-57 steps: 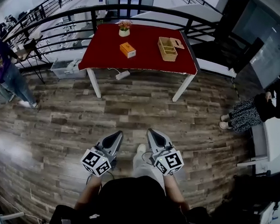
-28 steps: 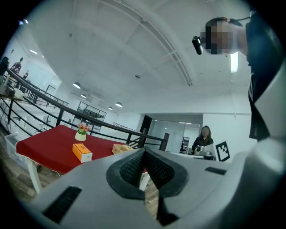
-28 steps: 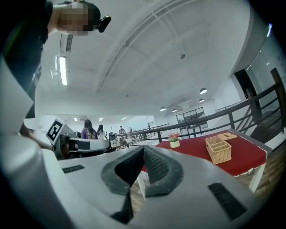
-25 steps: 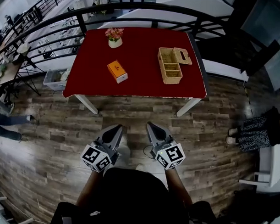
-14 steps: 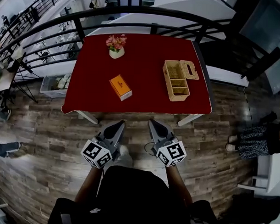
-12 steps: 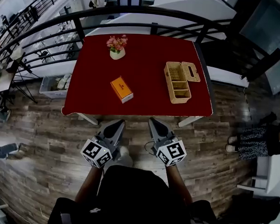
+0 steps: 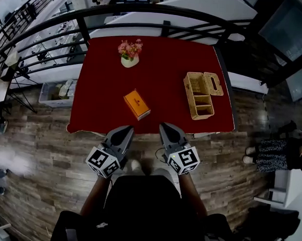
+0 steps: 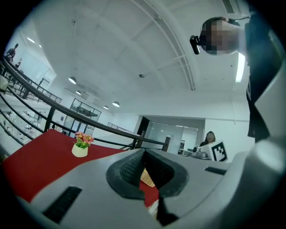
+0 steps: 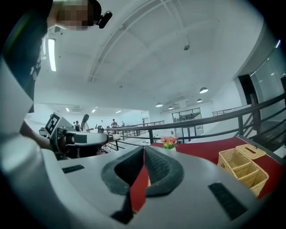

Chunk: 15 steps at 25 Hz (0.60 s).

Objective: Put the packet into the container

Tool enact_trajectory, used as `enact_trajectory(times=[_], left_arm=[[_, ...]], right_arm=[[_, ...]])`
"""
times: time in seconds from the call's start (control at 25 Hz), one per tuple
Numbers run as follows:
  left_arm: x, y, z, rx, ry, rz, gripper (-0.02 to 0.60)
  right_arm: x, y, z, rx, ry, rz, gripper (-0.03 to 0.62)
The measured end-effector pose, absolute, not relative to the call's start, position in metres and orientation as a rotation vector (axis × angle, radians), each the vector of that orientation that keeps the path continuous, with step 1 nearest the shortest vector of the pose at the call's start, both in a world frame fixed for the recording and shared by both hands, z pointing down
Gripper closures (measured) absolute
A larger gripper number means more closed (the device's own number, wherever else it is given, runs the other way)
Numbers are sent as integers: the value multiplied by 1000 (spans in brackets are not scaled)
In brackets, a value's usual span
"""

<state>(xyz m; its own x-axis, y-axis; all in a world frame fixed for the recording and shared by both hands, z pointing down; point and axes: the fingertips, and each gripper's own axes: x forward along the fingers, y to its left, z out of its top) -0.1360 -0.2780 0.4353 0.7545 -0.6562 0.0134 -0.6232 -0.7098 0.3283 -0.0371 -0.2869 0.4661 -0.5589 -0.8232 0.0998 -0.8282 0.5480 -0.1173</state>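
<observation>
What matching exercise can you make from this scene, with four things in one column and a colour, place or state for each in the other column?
Things:
1. packet
2. container
3. flower pot
4. right gripper

Descriptions:
A. white, on the far part of the table, left of the middle
B. jaws shut, nothing between them
C. pale wicker, on the right part of the table
D. orange, lies on the near part of the table, left of the container

Pairs: 1-D, 2-C, 3-A, 4-B
</observation>
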Motion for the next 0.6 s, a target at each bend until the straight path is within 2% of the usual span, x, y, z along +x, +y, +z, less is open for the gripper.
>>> enact_trajectory(times=[0.52,0.56,0.6], left_arm=[[-144,-326,467,2585,-1036,-165,572],[-147,-328,469,2572,-1055,-158,572],[-150,-329,472,2564,-1072,-156,572]], right_arm=[[-63,-361,537,1275,-2638,356,568],[-68,-367,546,1252,-2631,373,557],[-73,-374,556,1225,-2623,393,516]])
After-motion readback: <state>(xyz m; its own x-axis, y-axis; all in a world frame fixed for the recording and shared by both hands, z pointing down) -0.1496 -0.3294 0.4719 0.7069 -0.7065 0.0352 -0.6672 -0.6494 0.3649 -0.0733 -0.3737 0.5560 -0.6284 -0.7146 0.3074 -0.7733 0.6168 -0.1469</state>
